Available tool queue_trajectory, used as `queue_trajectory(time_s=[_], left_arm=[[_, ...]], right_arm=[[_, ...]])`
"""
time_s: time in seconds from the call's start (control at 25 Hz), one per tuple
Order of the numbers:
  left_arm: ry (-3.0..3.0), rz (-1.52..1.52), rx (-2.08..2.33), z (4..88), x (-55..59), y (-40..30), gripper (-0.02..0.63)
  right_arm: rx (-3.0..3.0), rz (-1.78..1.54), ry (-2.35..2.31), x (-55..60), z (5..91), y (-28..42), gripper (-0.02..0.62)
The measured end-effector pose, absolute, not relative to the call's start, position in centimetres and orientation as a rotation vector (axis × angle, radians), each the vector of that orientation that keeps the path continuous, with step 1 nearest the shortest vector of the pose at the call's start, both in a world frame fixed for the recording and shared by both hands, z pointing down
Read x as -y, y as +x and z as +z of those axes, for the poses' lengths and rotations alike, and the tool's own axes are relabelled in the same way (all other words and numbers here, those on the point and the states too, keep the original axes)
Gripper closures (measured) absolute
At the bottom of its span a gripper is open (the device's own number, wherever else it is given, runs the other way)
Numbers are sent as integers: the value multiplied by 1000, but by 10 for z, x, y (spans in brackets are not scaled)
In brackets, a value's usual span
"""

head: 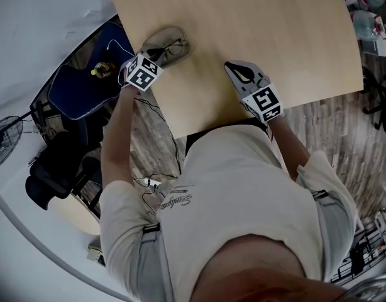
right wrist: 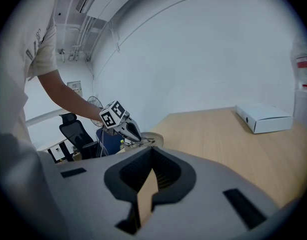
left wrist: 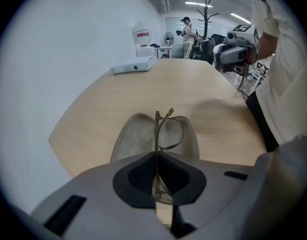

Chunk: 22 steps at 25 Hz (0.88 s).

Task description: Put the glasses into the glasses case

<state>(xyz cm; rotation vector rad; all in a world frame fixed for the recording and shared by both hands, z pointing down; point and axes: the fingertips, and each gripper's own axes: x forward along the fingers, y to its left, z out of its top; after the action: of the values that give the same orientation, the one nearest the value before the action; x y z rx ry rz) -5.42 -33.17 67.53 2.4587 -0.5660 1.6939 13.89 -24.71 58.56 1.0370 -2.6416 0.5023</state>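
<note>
Metal glasses (left wrist: 157, 134) (edge-on) point away from left gripper (left wrist: 156, 186).

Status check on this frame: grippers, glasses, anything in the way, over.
Left gripper shut on the glasses, over the glasses case. Right gripper shut, empty, well off to the side. Nothing blocking the case.

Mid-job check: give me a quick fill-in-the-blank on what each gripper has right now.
1. The left gripper is shut on the ____.
2. That item sits over the open ____ on the wooden table.
3. The right gripper holds ____.
Missing words: glasses; glasses case; nothing.
</note>
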Motion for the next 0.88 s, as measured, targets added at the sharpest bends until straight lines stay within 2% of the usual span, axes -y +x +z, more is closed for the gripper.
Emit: queue_trajectory(time_s=[0.88], left_arm=[[2378,1872,350,706,325,-47,584]], right_arm=[[2604,544,1089,239,602,159,601]])
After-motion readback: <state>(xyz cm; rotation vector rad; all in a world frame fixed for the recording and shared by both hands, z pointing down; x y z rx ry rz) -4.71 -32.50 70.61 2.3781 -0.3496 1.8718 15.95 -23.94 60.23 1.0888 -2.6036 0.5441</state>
